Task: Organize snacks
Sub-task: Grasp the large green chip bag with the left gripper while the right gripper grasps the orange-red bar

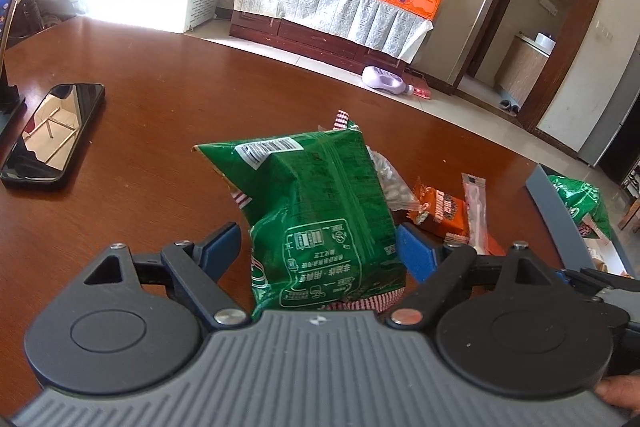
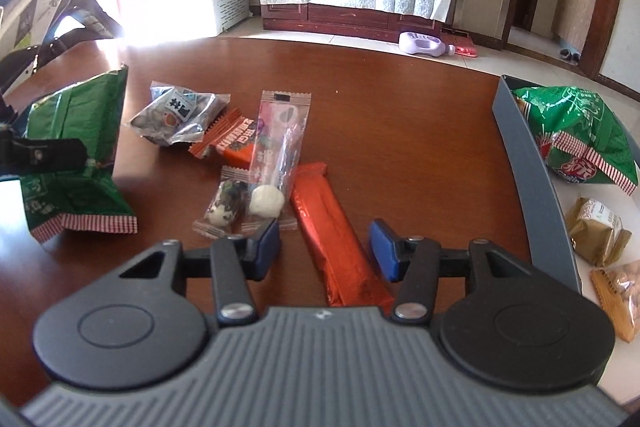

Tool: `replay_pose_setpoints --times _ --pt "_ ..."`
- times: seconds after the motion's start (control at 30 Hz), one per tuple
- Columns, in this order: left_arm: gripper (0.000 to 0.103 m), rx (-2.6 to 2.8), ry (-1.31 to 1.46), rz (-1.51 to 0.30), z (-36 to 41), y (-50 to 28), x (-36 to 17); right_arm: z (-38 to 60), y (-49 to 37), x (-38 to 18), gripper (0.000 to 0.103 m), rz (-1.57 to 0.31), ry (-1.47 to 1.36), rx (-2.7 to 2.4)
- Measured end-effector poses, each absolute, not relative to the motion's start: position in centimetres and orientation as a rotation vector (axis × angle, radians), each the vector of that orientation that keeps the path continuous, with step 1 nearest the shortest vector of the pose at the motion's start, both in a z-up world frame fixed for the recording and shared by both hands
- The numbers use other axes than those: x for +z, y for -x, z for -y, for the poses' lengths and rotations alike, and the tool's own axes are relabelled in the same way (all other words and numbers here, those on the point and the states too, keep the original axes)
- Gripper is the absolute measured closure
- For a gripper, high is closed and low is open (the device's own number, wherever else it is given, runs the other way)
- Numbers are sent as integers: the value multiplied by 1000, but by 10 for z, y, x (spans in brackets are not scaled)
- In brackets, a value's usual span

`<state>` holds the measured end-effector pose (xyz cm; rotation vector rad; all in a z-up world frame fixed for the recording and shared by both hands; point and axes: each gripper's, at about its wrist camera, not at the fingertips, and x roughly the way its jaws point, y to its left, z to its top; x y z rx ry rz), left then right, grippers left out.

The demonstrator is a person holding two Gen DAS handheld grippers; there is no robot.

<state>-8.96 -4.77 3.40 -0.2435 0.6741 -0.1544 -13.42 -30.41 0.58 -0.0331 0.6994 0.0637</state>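
Left gripper (image 1: pixel 320 247): jaws spread wide, the green snack bag (image 1: pixel 320 211) standing upright between them. The right pad sits against the bag's edge, the left pad shows a gap, so no squeeze here. That bag shows in the right wrist view too, far off to the left of the right jaws, its striped hem on the tabletop (image 2: pixel 400 107).

Right gripper (image 2: pixel 324 247): jaws partly open, straddling the long orange bar (image 2: pixel 336 243), which lies flat on the wood and runs between the pads without either one touching it.

Just ahead of the right jaws, left of the bar, a loose cluster: one small panda-print candy (image 2: pixel 224 211), one clear sleeve with a white ball (image 2: pixel 276 163), one orange wrapped sweet (image 2: pixel 232 143), one silvery packet (image 2: pixel 180 115). Four pieces, overlapping.

Off to the right, the grey bin (image 2: pixel 532 163) holds a second green bag (image 2: pixel 580 135), one gold packet (image 2: pixel 596 231) and one orange-brown packet (image 2: pixel 616 299).

Left of the left jaws, a dark phone (image 1: pixel 56 131) lies flat.
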Motion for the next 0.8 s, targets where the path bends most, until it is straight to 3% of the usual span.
replay_pose_setpoints --times 0.1,0.17,0.4,0.53,0.57,0.8 --pt "14 -160 205 -693 53 86 30 306 134 6 59 -712 20 102" --pt "12 -163 207 -698 55 83 29 306 134 9 78 -721 24 127" --pt "13 -180 213 -699 54 77 20 299 143 13 79 -742 48 149" --pt "25 -196 234 -692 50 77 16 301 150 15 79 -755 55 135" --pt "33 -191 235 -692 49 77 16 302 152 15 79 -757 56 131" --pt "38 -167 213 -689 49 86 17 303 167 20 79 -754 62 140"
